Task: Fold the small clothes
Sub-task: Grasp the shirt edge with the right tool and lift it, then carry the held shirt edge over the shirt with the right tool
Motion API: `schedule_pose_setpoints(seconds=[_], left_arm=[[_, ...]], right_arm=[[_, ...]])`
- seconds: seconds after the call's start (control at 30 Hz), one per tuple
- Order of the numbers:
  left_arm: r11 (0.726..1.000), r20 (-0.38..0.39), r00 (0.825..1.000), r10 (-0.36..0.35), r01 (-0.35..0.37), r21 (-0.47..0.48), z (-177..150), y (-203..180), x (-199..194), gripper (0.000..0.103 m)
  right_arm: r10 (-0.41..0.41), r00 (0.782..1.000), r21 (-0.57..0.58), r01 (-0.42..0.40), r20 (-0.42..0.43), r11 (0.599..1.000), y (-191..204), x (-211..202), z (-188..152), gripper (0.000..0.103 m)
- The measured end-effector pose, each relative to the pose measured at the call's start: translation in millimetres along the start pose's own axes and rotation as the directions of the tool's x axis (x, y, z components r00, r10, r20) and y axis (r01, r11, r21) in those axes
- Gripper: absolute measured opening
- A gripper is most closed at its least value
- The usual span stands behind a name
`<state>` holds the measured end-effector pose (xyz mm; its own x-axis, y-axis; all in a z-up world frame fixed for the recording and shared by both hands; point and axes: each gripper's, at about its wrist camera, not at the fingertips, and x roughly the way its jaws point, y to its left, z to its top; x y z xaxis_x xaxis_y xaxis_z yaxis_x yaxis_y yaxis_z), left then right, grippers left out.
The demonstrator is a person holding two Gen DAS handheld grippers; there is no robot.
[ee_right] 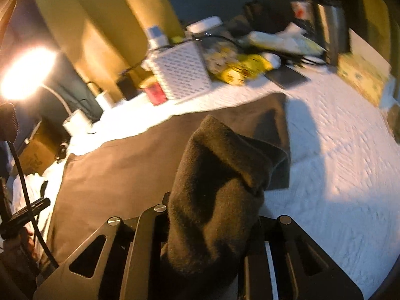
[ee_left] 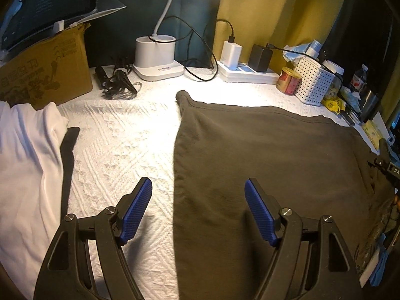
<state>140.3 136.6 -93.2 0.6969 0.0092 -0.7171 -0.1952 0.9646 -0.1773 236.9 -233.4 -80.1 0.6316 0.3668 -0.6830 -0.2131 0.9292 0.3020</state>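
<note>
white quilted tabletop (ee_left: pixel 120 145), yellow wall (ee_left: pixel 262 12), lit lamp (ee_right: pixel 25 75)

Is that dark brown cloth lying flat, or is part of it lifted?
Partly lifted: the right gripper pinches a bunched corner of the dark brown garment; the rest lies spread.

The left wrist view looks forward and down along the left gripper (ee_left: pixel 198 208), from low over a white quilted bedspread (ee_left: pixel 120 145), toward the back edge where a lamp base (ee_left: pixel 155 58) and a power strip (ee_left: pixel 250 75) stand. The right wrist view sits on the right gripper (ee_right: pixel 212 225), tilted down and angled leftward — so near a bunched fold of dark cloth (ee_right: pixel 220 175) that the fold fills its middle.

Both views share the olive-brown garment (ee_left: pixel 262 162) spread on the bedspread, the white perforated basket (ee_left: pixel 313 85) (ee_right: pixel 180 72), the red can beside it (ee_left: pixel 288 81) and the cardboard box (ee_left: pixel 45 75) (ee_right: pixel 35 155).
</note>
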Motion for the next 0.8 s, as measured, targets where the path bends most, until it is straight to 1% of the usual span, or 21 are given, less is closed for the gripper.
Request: schedule_pose_setpoints(seconds=[0.13,0.33,0.53,0.67,0.8], left_arm=[[1.0,0.014,1.0,0.005,-0.005,-0.013,-0.9,10.9,-5.3,0.076],[1.0,0.029,1.0,0.002,-0.001,-0.028,-5.1,27.5,-14.1,0.076],[0.999,0.056,0.998,-0.005,0.007,-0.037,-6.5,42.1,-24.0,0.076],[0.999,0.07,0.998,-0.004,0.007,-0.046,-7.1,52.1,-29.1,0.076],[0.998,0.08,0.997,-0.001,0.007,-0.064,-10.2,64.8,-34.6,0.076]], right_arm=[[0.036,0.999,-0.07,-0.036,0.003,0.997,34.0,0.9,6.6,0.019],[0.099,0.995,-0.174,-0.099,-0.008,0.98,90.2,4.7,7.5,0.019],[0.146,0.988,-0.229,-0.152,-0.045,0.962,134.1,17.9,1.2,0.019],[0.175,0.982,-0.264,-0.188,-0.07,0.946,163.3,25.9,-5.5,0.019],[0.203,0.974,-0.331,-0.225,-0.101,0.916,198.3,35.5,-16.3,0.019]])
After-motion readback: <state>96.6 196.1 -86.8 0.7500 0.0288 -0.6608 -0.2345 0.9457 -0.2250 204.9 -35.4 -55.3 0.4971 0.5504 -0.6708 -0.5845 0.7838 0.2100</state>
